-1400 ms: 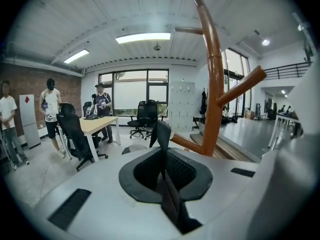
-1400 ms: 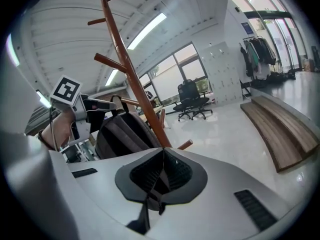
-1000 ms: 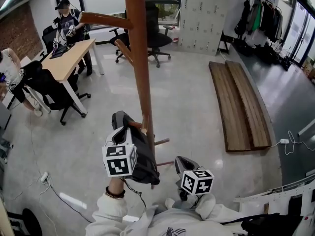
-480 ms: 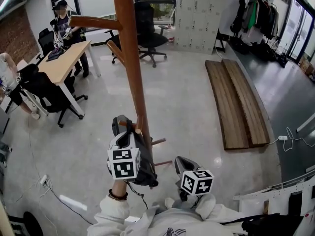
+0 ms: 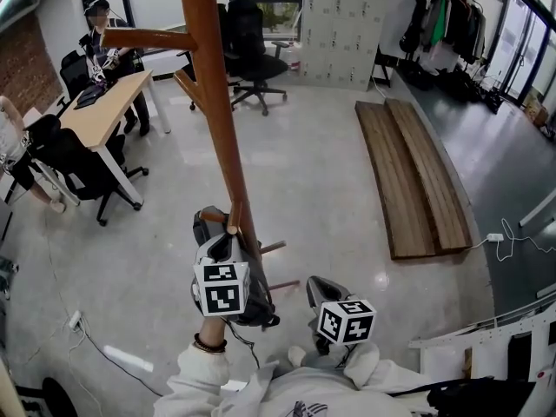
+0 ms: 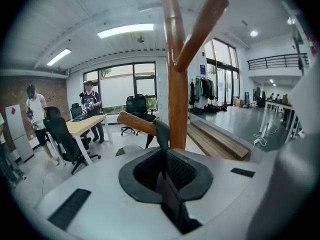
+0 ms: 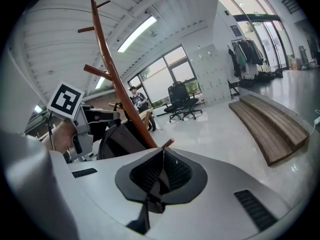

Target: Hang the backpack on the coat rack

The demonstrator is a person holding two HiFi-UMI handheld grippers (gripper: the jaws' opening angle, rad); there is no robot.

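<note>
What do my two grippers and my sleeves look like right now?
Left gripper and right gripper are pale grey shells with black ribbed jaw pads. Each carries a white cube printed with black square markers. A thin dark cable hangs below the left. Sleeves are light grey; a dark bracelet circles the left wrist.

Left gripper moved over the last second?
Yes. The left gripper, shut on the backpack strap, has shifted right in the head view, closer to the coat rack pole and its low peg.
</note>
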